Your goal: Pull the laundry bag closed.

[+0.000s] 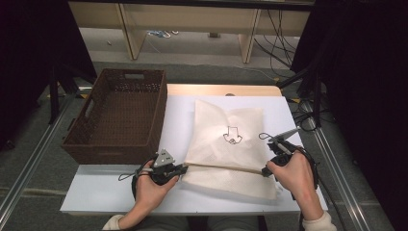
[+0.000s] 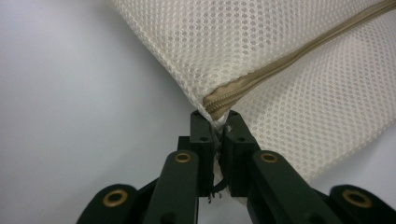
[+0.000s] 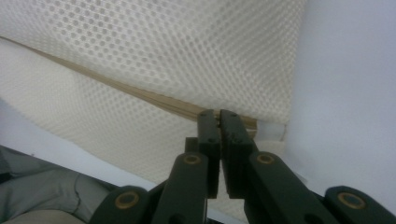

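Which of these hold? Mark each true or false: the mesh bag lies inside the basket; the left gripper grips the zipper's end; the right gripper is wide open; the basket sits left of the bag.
1. The mesh bag lies inside the basket: false, it lies on the table.
2. The left gripper grips the zipper end: true.
3. The right gripper is wide open: false, it is shut at the zipper.
4. The basket sits left of the bag: true.

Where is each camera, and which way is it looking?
High view: sits above the person's side, looking forward and down at the table, mesh bag and basket; both hands show.
Left gripper view: rides the left tool, looking along its black jaws at the bag's zipper end.
Right gripper view: rides the right tool, looking at the zipper's other end.
All views share the bag.
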The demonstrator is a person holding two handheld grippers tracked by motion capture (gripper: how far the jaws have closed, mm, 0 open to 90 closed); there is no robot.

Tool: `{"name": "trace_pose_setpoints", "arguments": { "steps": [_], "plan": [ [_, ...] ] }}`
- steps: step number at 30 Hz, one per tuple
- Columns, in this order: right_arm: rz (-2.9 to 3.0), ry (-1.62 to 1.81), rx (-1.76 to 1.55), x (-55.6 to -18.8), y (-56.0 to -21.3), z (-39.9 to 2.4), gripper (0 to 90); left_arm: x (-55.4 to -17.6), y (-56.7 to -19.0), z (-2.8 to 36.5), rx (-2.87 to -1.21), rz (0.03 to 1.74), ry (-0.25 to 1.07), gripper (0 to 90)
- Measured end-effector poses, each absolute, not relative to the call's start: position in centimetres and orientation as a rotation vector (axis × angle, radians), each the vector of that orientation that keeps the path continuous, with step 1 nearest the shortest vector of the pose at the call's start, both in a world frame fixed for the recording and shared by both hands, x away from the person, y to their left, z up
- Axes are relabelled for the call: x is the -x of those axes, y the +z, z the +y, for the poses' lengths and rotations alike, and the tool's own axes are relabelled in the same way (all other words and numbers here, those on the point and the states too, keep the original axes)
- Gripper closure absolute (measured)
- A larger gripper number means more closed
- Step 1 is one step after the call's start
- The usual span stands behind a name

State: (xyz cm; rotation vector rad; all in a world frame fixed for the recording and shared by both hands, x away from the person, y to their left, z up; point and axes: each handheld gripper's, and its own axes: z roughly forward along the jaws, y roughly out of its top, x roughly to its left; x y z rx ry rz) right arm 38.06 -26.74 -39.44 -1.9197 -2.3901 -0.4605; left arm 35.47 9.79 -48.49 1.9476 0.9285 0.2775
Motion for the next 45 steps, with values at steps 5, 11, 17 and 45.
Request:
{"name": "trace_pose_setpoints", "arguments": {
  "steps": [5,11,17,45],
  "plan": [
    [-2.345,-0.446,1.946,-38.3,-39.9,-27.1,88.4,-35.4,-48.5,9.7,-1.943,0.932,0.276,84.0],
    [-2.332,-0.433,1.968,-38.5,-40.5,-27.2,88.4,-35.5,-48.6,9.8,-1.955,0.94,0.269,84.0],
    [-2.362,-0.409,1.972,-38.5,-40.9,-27.5,88.4,-35.5,-48.6,9.9,-1.977,0.934,0.278,84.0],
    [-2.343,-0.408,2.043,-38.2,-40.8,-27.0,80.5,-35.5,-48.6,9.8,-2.017,0.915,0.296,78.6]
  ]
}}
